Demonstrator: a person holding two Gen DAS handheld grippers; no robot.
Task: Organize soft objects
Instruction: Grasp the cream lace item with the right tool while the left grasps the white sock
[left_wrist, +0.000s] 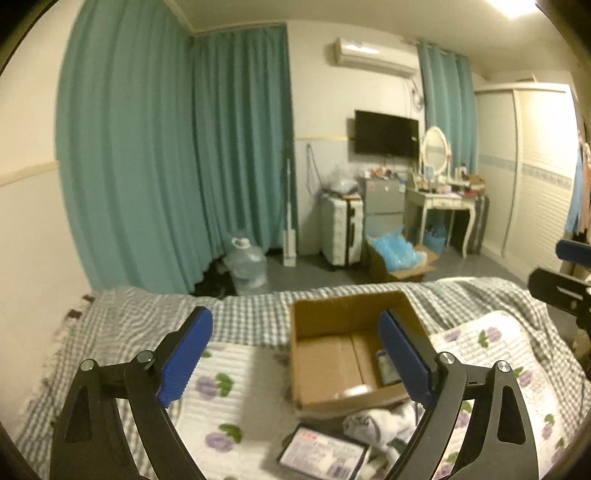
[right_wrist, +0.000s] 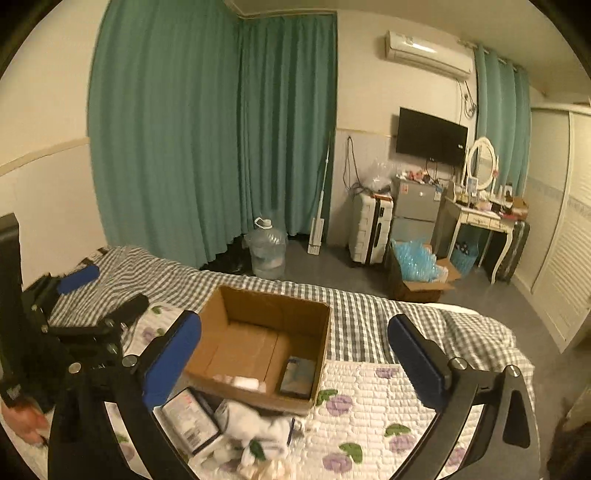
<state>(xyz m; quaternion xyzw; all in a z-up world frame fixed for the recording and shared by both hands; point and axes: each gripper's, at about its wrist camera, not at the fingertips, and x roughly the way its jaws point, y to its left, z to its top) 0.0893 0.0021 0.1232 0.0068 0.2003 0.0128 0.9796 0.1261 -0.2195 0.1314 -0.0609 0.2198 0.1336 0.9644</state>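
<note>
An open cardboard box (left_wrist: 332, 354) (right_wrist: 258, 343) sits on the bed's flowered quilt (left_wrist: 229, 402) (right_wrist: 373, 402). A small flat packet (right_wrist: 298, 376) (left_wrist: 387, 366) and a pale soft item (right_wrist: 240, 382) lie inside it. In front of the box lie white soft cloths (left_wrist: 380, 421) (right_wrist: 258, 428) and a flat printed packet (left_wrist: 321, 456) (right_wrist: 190, 419). My left gripper (left_wrist: 295, 354) is open and empty, above the quilt just before the box. My right gripper (right_wrist: 295, 362) is open and empty over the box's near side. The left gripper also shows at the right view's left edge (right_wrist: 99, 295).
A grey checked blanket (left_wrist: 251, 306) (right_wrist: 362, 317) covers the bed's far part. Beyond the bed stand a water jug (left_wrist: 246, 264) (right_wrist: 266, 253), a white suitcase (right_wrist: 369, 229), a box of blue bags (right_wrist: 417, 269), a dressing table (right_wrist: 480, 221) and teal curtains (right_wrist: 207, 129).
</note>
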